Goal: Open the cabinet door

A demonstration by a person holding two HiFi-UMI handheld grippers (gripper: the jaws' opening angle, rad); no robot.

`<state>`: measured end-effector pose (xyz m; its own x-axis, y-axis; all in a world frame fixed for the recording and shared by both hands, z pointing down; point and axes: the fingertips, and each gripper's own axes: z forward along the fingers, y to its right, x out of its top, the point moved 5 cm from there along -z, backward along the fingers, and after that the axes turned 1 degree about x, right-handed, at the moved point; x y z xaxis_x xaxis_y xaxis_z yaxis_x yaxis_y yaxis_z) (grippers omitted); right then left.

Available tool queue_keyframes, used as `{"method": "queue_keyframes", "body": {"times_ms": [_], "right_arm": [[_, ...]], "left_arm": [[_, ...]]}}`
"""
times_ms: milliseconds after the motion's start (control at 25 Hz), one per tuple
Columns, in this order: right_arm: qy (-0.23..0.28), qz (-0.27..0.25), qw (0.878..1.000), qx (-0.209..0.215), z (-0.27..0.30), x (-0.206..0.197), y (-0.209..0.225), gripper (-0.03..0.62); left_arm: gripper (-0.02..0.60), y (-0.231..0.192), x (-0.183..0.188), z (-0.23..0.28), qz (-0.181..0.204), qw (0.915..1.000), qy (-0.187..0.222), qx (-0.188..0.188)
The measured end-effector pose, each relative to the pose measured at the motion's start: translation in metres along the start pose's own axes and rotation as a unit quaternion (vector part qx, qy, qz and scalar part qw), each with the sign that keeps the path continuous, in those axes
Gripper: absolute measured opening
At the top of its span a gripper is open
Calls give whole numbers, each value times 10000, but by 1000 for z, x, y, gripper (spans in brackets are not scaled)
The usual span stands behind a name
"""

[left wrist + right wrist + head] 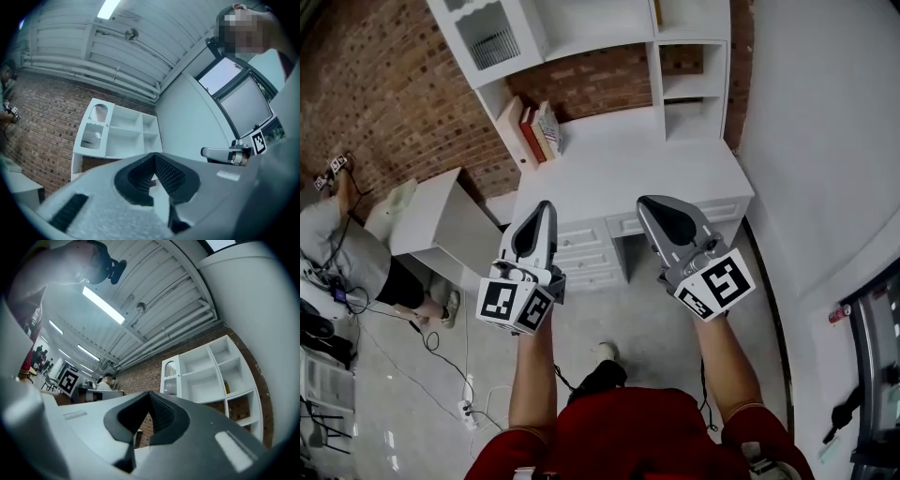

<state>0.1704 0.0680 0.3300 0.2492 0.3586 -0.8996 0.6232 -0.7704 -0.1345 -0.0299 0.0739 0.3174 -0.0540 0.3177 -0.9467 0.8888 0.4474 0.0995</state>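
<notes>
I am judging that the task is only at its beginning. The cabinet door (pixel 490 39), the white one with ribbed glass panes, is appearing closed at the upper left of the head view, on the left side of the white hutch (pixel 609 28) against the brick wall (pixel 394 103). Nothing is touching it.

I am holding the left tool (pixel 542 208) and the right tool (pixel 659 208) side by side in the middle of the frame, in front of the drawers (pixel 581 253) and well apart from the door. Both tools are keeping their jaws pressed together with nothing between them.

I think the whole work is remaining: reaching the door, taking its edge or handle, which I am not seeing clearly, and swinging it out.

I am not finding any brand or readable writing. The cubes are carrying only black and white square markers (pixel 717 281), and the spines of the books (pixel 536 131) on the surface (pixel 628 173) are too small to read.
</notes>
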Motion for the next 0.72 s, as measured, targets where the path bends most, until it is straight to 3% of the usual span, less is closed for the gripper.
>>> {"method": "queue_keyframes", "body": {"times_ms": [240, 480, 720], "right_arm": [[-108, -55, 9999, 87, 52, -31, 27, 12], [-204, -261, 9994, 56, 139, -63, 64, 12], [-91, -211, 9997, 124, 250, -88, 110, 12]], "left_arm": [[0, -51, -26, 34, -117, 9998, 146, 49], [1, -140, -48, 92, -270, 9990, 348, -21], [0, -236, -54, 162, -100, 9986, 455, -243]]}}
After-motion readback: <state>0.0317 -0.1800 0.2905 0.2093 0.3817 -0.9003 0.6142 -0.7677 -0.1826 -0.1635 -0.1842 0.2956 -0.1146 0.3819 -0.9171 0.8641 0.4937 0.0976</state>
